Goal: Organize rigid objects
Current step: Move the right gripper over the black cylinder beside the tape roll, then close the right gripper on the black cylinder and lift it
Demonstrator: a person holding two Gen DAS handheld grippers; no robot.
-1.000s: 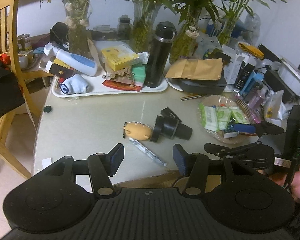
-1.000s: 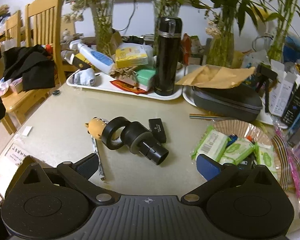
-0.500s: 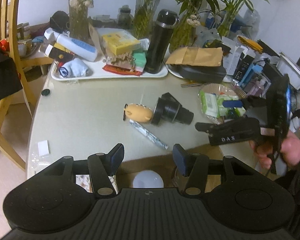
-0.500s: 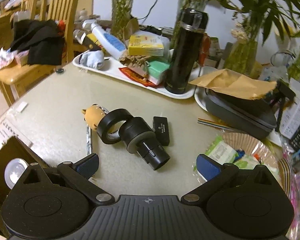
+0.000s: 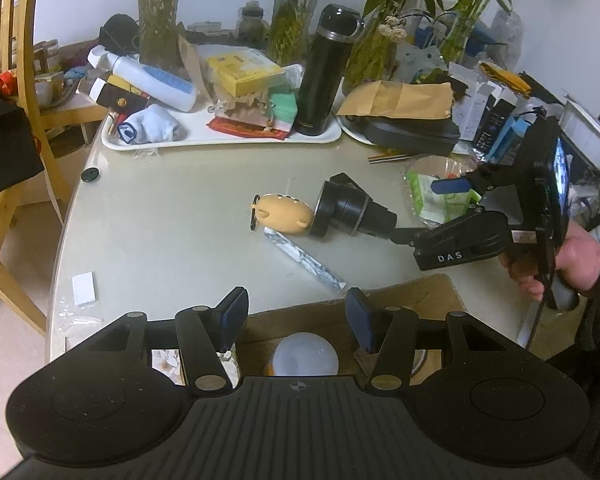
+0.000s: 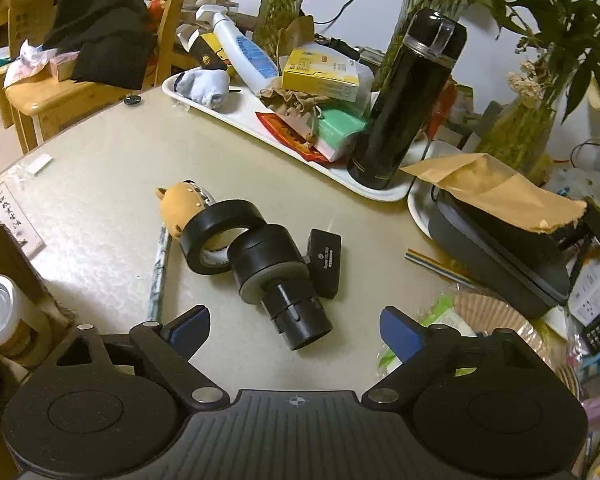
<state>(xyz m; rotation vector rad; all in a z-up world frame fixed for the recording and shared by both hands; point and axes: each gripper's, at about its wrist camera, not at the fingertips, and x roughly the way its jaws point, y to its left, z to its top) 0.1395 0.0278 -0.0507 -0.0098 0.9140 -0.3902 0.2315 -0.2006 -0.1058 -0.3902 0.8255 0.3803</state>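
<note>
While the right gripper (image 6: 294, 326) hovers with jaws apart, the black lens (image 6: 278, 284) lies on the counter (image 6: 100, 168) at centre frame, its long axis pointing back between them. Lower in the left view, the left gripper (image 5: 296, 316), jaws also apart and empty, hangs over a cardboard box (image 5: 416, 304) holding a white-capped jar (image 5: 305, 358).

The right tool (image 5: 460, 240) reads "DAS" in white letters.

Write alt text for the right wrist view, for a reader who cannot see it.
The open right gripper hovers over a black lens-like cylinder on a cluttered beige table, beside a tape roll and a tan animal toy. Behind, a black flask stands on a white tray.
</note>
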